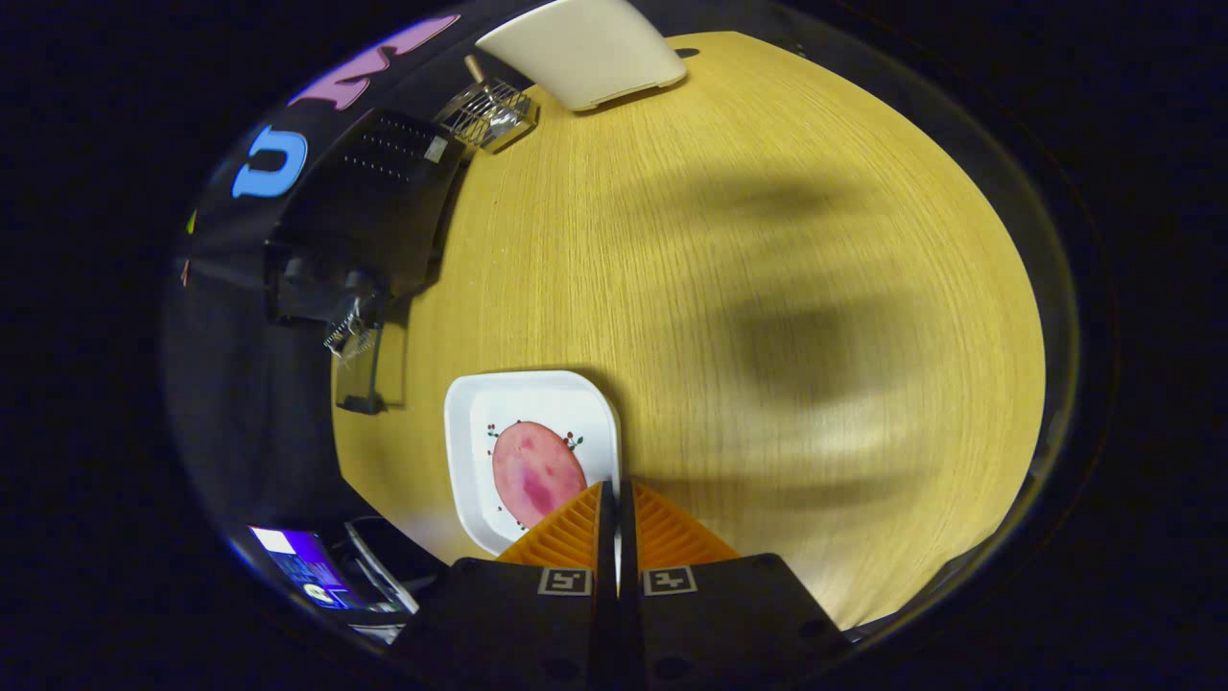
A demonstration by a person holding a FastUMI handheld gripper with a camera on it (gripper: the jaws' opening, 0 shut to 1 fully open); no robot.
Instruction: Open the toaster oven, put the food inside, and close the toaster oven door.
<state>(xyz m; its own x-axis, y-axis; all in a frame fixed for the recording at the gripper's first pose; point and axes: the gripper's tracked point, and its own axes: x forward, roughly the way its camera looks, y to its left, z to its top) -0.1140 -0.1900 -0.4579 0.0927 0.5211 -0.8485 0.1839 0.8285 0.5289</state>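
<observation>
A pink oval slice of food (537, 475) lies on a white square plate (480, 403) on the wooden table, just ahead of and slightly left of my fingertips. My gripper (615, 488) is shut with nothing between its fingers, its tips over the plate's right edge. The black toaster oven (369, 206) stands further off to the left, by the booth wall. Its glass door (363, 369) hangs open toward the plate, and a wire rack (347, 331) shows at its mouth.
A wire rack or basket (487, 113) with a wooden handle sits beyond the oven. A cream tray or board (585, 48) lies at the table's far end. A lit screen (307, 574) sits low on the left. Bare wooden tabletop (767, 288) spreads to the right.
</observation>
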